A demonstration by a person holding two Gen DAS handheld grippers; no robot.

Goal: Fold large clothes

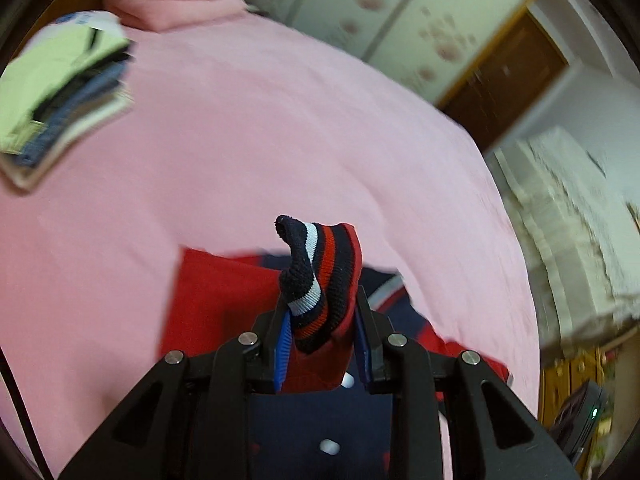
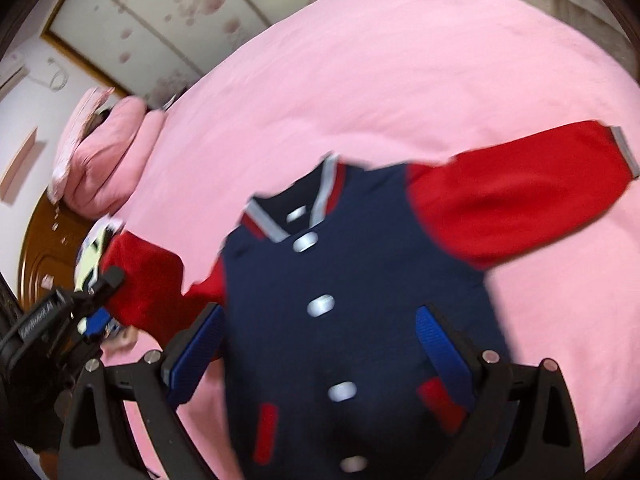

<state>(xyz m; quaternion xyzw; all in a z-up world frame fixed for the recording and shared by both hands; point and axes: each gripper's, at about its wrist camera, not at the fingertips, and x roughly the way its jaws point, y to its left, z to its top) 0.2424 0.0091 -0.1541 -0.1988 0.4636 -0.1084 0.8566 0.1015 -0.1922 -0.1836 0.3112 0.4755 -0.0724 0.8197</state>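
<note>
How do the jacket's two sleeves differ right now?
The left gripper is shut on the striped cuff of one red sleeve, lifting it; the other red sleeve is in no gripper. The held sleeve is bunched up near the jacket body; the other lies stretched out flat on the pink bedspread. Both are red with striped knit cuffs.

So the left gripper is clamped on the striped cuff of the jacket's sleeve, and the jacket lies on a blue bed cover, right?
Not quite: the bed cover is pink, not blue, as both wrist views show. The rest holds: in the left wrist view the left gripper is clamped on the striped cuff of the jacket, which lies on that cover.
</note>
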